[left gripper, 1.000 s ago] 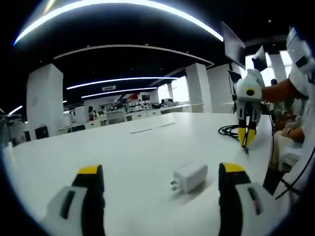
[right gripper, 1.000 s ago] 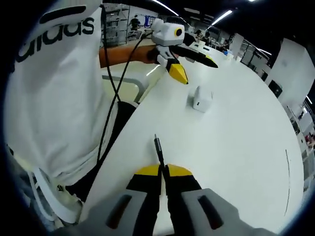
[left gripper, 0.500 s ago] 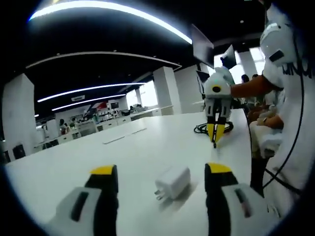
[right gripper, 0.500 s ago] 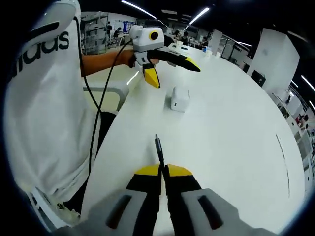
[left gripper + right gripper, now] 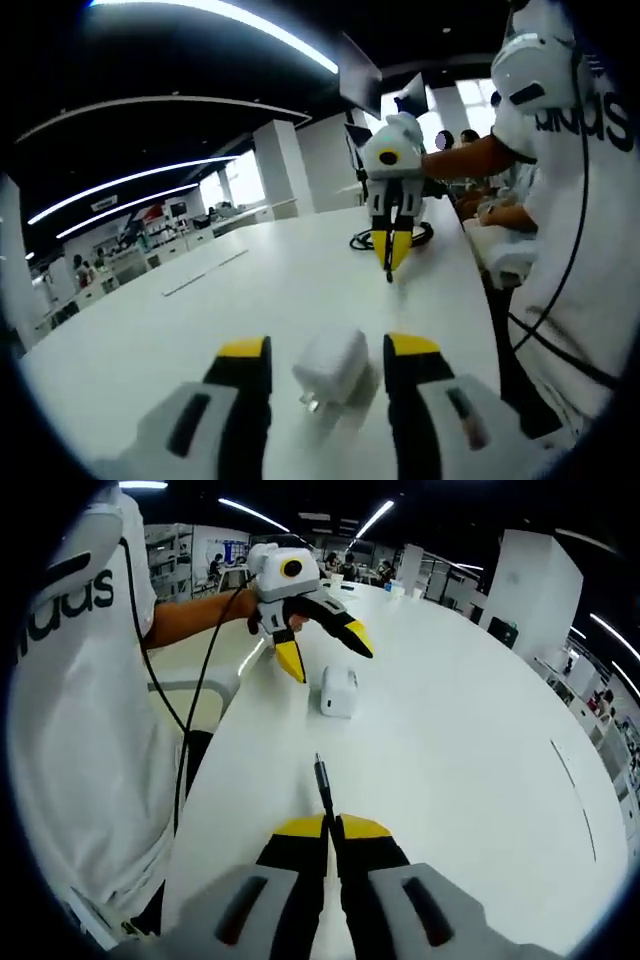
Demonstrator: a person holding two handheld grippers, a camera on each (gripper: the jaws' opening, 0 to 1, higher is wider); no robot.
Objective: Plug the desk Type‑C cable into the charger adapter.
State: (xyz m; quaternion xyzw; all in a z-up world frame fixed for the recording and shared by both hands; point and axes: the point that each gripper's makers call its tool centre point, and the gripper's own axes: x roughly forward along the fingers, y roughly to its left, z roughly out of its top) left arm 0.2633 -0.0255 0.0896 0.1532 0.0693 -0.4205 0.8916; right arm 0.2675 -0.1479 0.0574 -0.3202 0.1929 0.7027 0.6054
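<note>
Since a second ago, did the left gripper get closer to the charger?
Yes. The left gripper has closed in on the charger, which lies on the table; its jaws now straddle it.

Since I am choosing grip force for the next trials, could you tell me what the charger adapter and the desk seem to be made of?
The charger adapter looks like smooth white moulded plastic with rounded corners and an even, slightly glossy shell; short metal-looking prongs show in the left gripper view. The desk looks like a smooth white laminate or painted top with a soft sheen, though its core cannot be told.

matt plastic adapter [image 5: 330,363], smooth glossy table [image 5: 470,730]
</note>
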